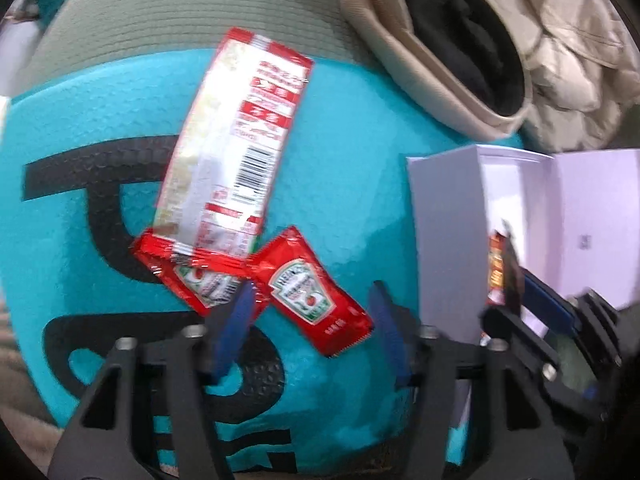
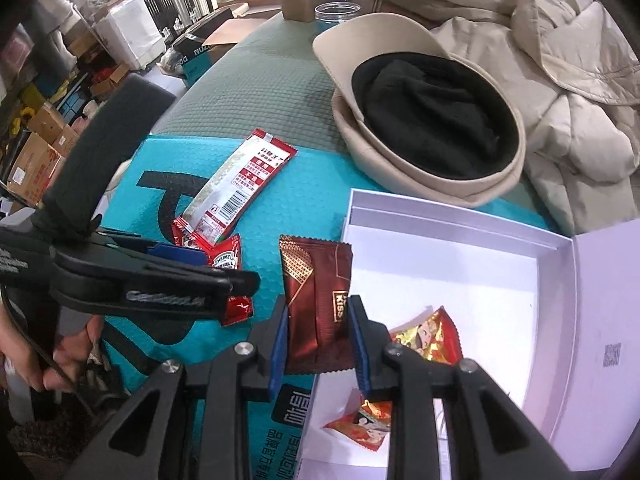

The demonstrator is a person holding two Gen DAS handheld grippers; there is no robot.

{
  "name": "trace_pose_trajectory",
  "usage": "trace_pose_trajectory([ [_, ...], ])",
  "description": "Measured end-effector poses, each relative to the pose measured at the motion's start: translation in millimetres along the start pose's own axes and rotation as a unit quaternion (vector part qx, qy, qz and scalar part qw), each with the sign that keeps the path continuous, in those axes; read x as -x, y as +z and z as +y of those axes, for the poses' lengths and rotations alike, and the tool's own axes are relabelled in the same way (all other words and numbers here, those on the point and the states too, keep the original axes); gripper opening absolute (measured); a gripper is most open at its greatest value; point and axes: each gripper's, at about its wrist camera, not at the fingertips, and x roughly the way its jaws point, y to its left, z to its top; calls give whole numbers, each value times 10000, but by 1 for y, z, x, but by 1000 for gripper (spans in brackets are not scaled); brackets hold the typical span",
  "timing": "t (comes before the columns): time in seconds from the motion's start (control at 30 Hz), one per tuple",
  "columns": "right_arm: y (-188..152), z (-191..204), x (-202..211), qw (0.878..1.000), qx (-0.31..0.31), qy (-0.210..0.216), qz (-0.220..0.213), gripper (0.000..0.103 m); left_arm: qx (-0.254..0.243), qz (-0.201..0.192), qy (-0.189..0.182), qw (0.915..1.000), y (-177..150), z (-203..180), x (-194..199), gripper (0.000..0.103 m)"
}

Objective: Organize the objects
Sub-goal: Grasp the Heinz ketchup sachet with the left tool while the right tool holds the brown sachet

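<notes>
Right now the right gripper [image 2: 318,334] is clenched on a dark brown sachet [image 2: 320,304], held over the edge of the white box [image 2: 560,264], where two red-gold packets [image 2: 430,338] lie. Further left, the left gripper [image 1: 310,320] stands released above a Heinz ketchup sachet [image 1: 312,292] on the teal mailer [image 1: 340,160], not pressing it.

Second ketchup sachet [image 1: 200,276] half-buried under the long packet [image 1: 236,136] — white box [image 2: 460,240] cut by the frame edge, its label [image 2: 612,354] unreadable.
</notes>
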Motion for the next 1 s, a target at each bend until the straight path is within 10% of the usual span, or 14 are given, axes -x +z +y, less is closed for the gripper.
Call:
trace_pose_trajectory([
  [0.33,0,8,3,9997,85,197,-150,28,79,42,32,10000,-20,39,10,16],
  [0.77,5,70,-17,9935,806,798,99,28,75,65,213,9997,-36,90,27,15],
  [1.0,2,74,-44,9948,277,760,618,30,-306,185,-73,9993,-46,82,23,35],
])
